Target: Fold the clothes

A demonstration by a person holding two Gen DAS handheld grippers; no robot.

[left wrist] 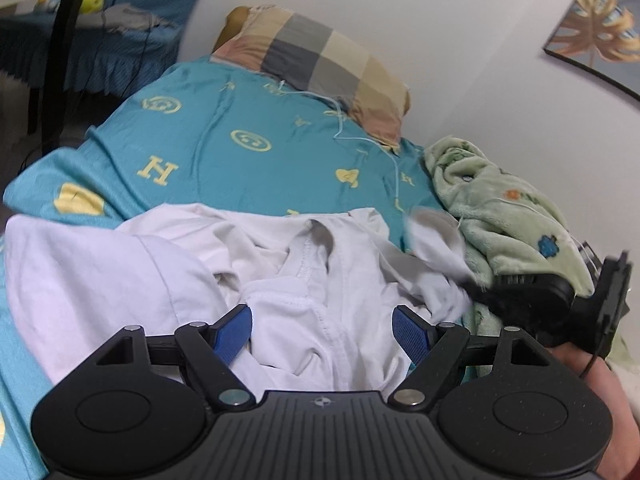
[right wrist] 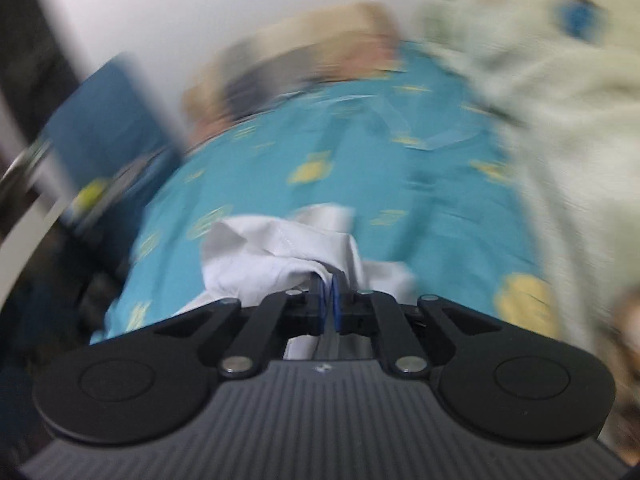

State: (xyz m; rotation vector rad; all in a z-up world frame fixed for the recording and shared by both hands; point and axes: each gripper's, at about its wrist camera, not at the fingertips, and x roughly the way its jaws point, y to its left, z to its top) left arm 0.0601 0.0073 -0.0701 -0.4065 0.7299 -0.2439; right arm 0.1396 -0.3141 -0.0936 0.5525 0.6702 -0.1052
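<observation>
White garment (left wrist: 304, 280) lay crumpled on the bed, on a teal sheet (left wrist: 240, 152) printed with yellow motifs. Left hand-held gripper (left wrist: 322, 330) hovered over it with jaws wide. Right hand-held gripper (right wrist: 327, 302) was clamped on a fold of the garment. Beyond lay a checked pillow (left wrist: 320, 60), a green fleece blanket (left wrist: 500, 208), a white wall (left wrist: 460, 20) and a leaf picture (left wrist: 600, 28).
</observation>
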